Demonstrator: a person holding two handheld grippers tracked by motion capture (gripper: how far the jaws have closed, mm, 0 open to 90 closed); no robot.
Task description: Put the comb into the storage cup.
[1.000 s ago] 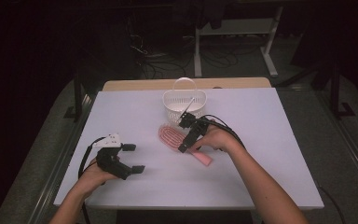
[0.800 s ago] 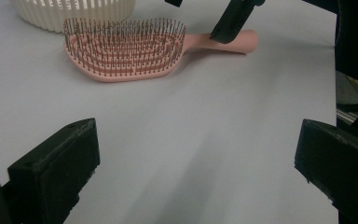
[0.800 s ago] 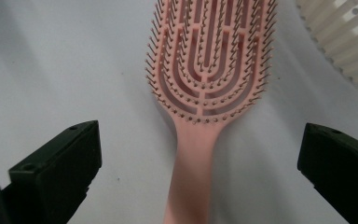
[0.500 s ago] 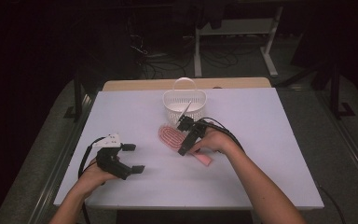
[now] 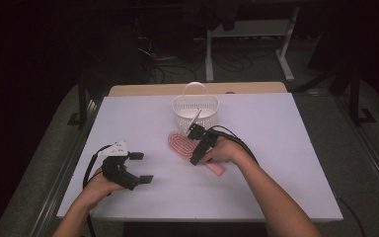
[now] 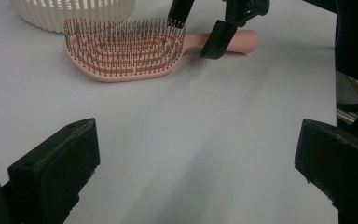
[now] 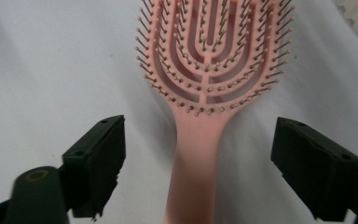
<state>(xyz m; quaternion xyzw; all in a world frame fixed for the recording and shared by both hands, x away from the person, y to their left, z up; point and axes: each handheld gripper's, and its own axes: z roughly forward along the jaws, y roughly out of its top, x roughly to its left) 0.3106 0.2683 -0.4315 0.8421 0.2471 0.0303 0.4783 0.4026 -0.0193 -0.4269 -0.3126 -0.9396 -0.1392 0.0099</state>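
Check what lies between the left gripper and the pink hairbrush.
Nothing: the left gripper view shows bare white table from the left gripper to the hairbrush.

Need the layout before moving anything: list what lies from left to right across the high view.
Left black two-jaw claw resting on the white table → pink plastic paddle hairbrush with bristles up → right black claw straddling its handle.
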